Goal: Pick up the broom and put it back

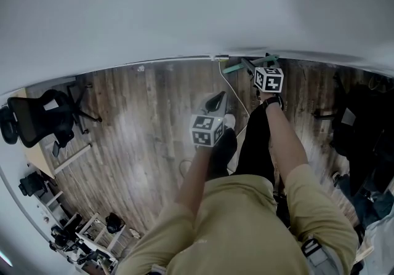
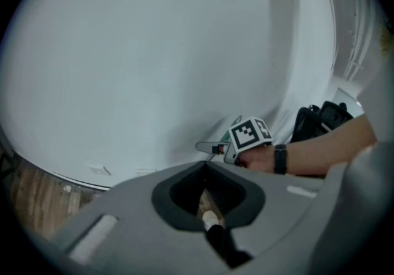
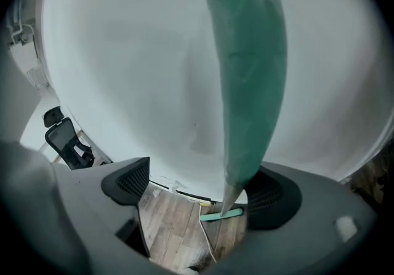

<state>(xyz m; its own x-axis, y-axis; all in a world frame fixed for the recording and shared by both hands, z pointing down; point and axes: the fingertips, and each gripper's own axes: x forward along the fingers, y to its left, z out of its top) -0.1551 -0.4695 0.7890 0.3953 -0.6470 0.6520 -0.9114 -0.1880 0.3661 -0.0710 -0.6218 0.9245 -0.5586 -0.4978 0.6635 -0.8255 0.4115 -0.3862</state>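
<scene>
Broom [image 3: 246,83] stands loose between the right gripper's [image 3: 197,191] open fingers. Unsupported, it may slide along the floor [image 3: 172,224] edge and topple. The left gripper's [image 2: 206,192] fingers are closed and empty.

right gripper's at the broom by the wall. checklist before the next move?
1. Right gripper jaws apart: ok.
2. Broom handle free of the pads: cannot tell; it stands between the jaws, close to one pad.
3. Broom head down on the floor at the wall: ok.
4. Handle resting steady against the wall: cannot tell.
5. Left gripper away from the broom: ok; shut, off to the side.
6. Floor beside the head free of snags: not ok; a white cable runs past it.
</scene>
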